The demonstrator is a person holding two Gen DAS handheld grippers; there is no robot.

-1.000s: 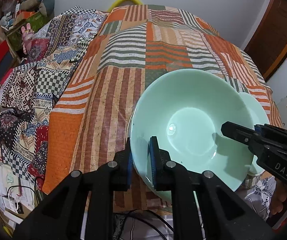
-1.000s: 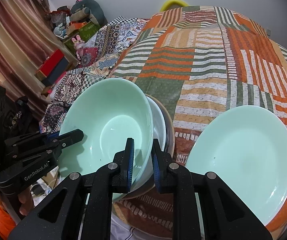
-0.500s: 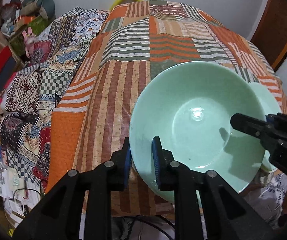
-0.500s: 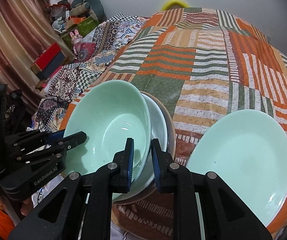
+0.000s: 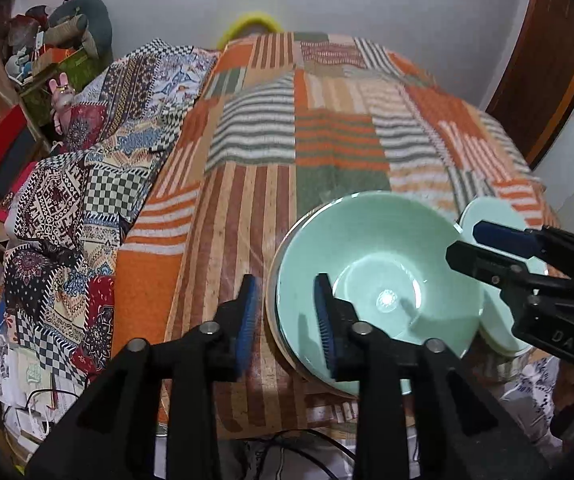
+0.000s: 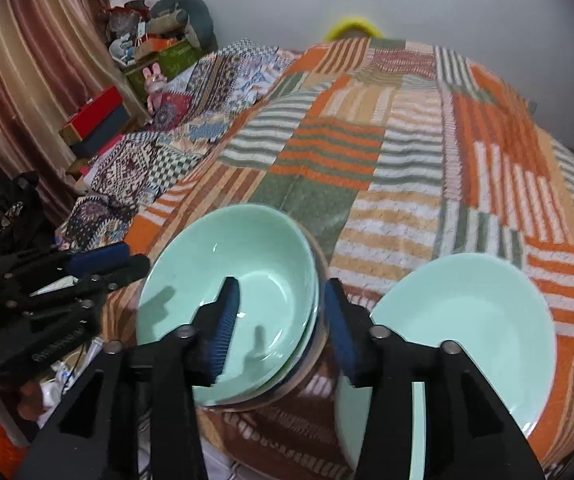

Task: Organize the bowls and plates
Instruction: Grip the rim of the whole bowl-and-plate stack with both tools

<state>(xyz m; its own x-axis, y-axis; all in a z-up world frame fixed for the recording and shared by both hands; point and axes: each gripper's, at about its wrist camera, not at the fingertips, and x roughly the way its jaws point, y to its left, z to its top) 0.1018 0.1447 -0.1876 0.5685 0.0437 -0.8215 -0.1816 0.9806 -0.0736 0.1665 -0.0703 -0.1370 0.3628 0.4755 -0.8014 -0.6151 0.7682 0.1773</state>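
A mint green bowl (image 5: 379, 276) (image 6: 243, 280) rests on top of a stack of bowls near the bed's front edge. My left gripper (image 5: 285, 312) is open, its jaws astride the bowl's left rim without touching it. My right gripper (image 6: 279, 320) is open, its jaws astride the stack's right rim. A mint green plate (image 6: 471, 332) lies flat to the right of the stack; it shows partly in the left wrist view (image 5: 495, 216) behind the right gripper.
The stack sits on a patchwork striped bedspread (image 5: 307, 140) that stretches far back. A patterned quilt (image 5: 87, 168) hangs off the left side. Boxes and toys (image 6: 147, 64) are piled by the curtain at the left. A wooden door (image 5: 543, 72) stands at the right.
Both grippers were shut on the green bowl's rim and held it tilted above the stack. The bowl has come down onto the stack and both grippers have opened.
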